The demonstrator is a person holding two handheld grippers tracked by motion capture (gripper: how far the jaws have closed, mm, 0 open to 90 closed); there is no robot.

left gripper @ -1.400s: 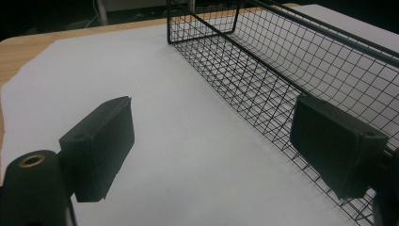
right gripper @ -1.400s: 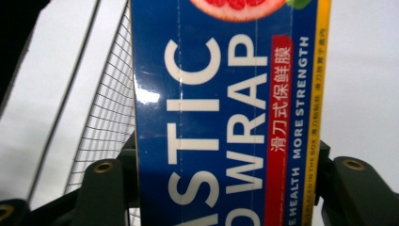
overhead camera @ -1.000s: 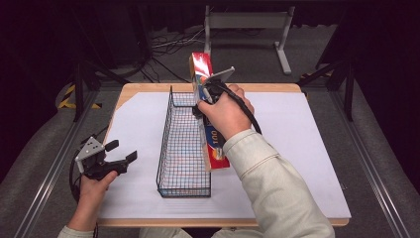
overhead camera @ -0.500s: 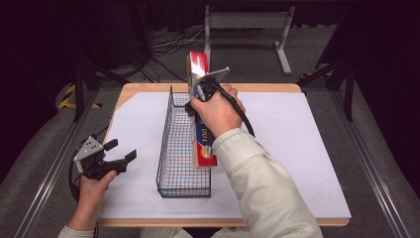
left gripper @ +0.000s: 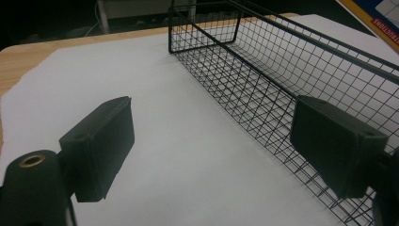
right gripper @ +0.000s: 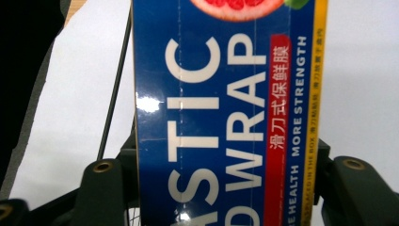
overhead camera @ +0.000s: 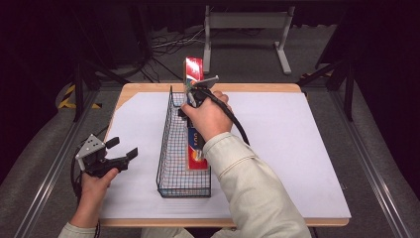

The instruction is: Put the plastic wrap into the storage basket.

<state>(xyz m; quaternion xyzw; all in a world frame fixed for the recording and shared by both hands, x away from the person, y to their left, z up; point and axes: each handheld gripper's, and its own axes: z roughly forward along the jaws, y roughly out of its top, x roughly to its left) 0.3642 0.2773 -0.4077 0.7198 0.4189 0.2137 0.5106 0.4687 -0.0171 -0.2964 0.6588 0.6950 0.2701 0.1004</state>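
The left gripper (overhead camera: 118,153) sits at the table's left edge, held low in a hand (overhead camera: 94,181), its two blocky matte black jaws spread wide with nothing between them. In the left gripper view those jaws frame bare white sheet and the near wall of the basket (left gripper: 291,80).

The basket (overhead camera: 171,148) is long, narrow and black, made of thin wire in a fine square grid, standing lengthwise on the sheet left of centre.

The right gripper (overhead camera: 194,96) is over the basket's far end, clamped on the box (overhead camera: 194,72), a long glossy cardboard carton printed in blue, red and yellow. The box runs along the basket's right side with its far end raised above the rim; its near end seems to be inside the basket, though the sleeve (overhead camera: 247,188) hides part of it. The right gripper view shows white lettering reading "WRAP" on the box (right gripper: 221,117), with a jaw pressed against each long edge.

The table (overhead camera: 148,89) is pale wood covered by a smooth white sheet (overhead camera: 292,139). Around it lie grey floor, cables and a dark room with a metal stand (overhead camera: 247,20) behind
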